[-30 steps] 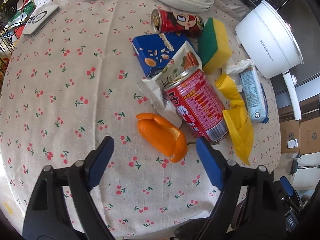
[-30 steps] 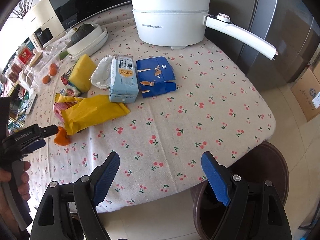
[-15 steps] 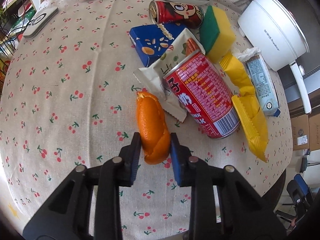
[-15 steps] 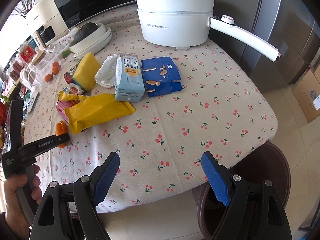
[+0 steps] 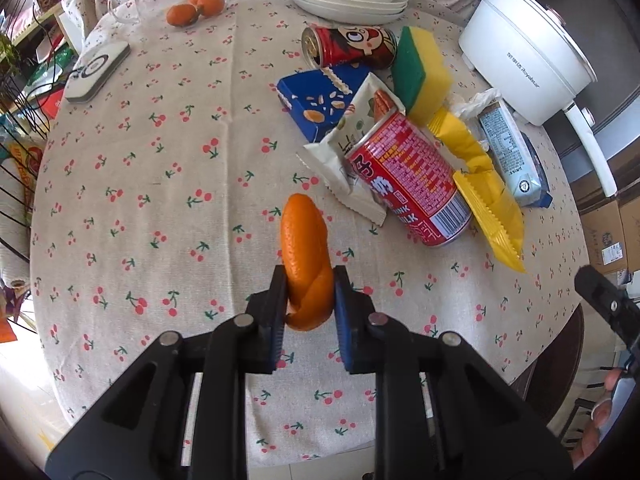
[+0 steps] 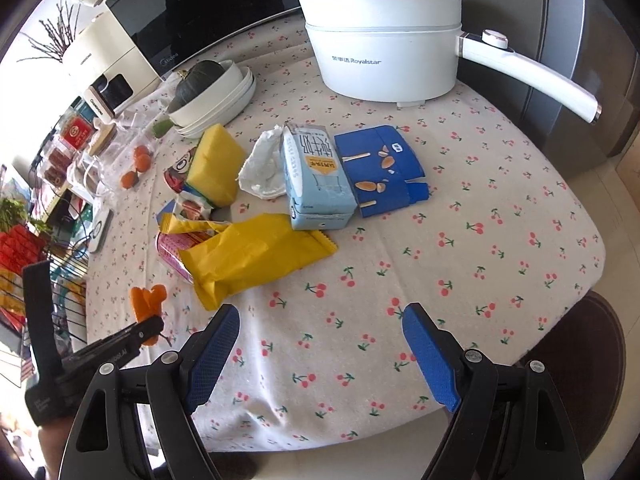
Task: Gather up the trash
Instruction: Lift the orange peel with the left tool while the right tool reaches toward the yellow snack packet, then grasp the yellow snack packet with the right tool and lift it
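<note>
My left gripper (image 5: 310,280) is shut on an orange peel (image 5: 306,256) and holds it above the cherry-print tablecloth (image 5: 160,200); it also shows in the right wrist view (image 6: 148,304). Trash lies beyond: a red milk can (image 5: 408,184), a white snack wrapper (image 5: 352,148), a blue snack box (image 5: 320,100), a second red can (image 5: 348,46), a yellow wrapper (image 5: 488,200) and a light blue carton (image 5: 510,156). My right gripper (image 6: 320,328) is open and empty over the table's near edge, short of the yellow wrapper (image 6: 248,256).
A white electric pot (image 6: 384,52) with a long handle stands at the back. A yellow-green sponge (image 5: 420,76), stacked white plates (image 5: 348,0), whole oranges (image 5: 196,4) and a white remote (image 5: 98,72) sit on the table. A dark round bin (image 6: 580,360) is below the table edge.
My left gripper went from open around the peel to shut on it, and has lifted it off the cloth. My right gripper stayed open and barely moved.
</note>
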`<action>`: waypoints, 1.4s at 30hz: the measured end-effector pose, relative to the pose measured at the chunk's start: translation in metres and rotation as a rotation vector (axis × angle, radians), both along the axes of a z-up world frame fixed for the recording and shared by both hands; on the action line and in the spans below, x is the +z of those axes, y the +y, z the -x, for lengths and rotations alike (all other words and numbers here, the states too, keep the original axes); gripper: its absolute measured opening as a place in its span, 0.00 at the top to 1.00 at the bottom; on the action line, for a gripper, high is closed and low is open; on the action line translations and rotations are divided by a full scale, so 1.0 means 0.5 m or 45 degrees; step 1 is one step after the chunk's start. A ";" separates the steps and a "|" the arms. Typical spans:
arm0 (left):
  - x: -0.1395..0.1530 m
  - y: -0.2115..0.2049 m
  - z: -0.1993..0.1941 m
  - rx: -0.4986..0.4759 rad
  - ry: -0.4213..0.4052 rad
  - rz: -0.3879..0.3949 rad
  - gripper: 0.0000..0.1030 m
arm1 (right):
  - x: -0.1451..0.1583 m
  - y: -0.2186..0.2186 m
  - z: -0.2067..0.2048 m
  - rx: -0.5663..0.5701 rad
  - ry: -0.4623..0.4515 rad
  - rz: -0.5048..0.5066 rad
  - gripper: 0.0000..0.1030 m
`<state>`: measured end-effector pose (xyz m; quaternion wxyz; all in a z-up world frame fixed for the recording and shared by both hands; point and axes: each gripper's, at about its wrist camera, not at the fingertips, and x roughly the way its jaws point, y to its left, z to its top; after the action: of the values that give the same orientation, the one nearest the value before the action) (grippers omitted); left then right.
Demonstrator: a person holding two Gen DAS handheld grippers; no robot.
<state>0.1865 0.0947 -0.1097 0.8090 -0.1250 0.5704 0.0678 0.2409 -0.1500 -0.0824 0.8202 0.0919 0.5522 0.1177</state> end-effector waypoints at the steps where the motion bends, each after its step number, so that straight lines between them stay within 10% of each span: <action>1: 0.006 0.003 0.006 -0.010 -0.011 -0.019 0.77 | -0.006 0.006 -0.005 -0.007 0.014 -0.025 0.17; 16: 0.012 0.034 0.023 -0.037 -0.036 -0.151 0.77 | -0.119 0.088 -0.073 -0.098 0.174 -0.205 0.19; 22: 0.010 0.046 0.026 -0.023 -0.033 -0.146 0.77 | -0.104 0.106 -0.069 0.004 0.132 -0.280 0.82; 24: 0.012 0.045 0.027 -0.023 -0.036 -0.139 0.77 | -0.098 0.107 -0.061 0.011 0.108 -0.238 0.89; 42: 0.050 0.002 0.050 -0.083 -0.105 -0.084 0.77 | 0.028 0.043 0.040 0.162 -0.106 -0.180 0.96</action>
<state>0.1617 0.0956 -0.0846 0.8374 -0.0823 0.5376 0.0551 0.2207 -0.1283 -0.0685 0.8249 0.1093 0.5125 0.2120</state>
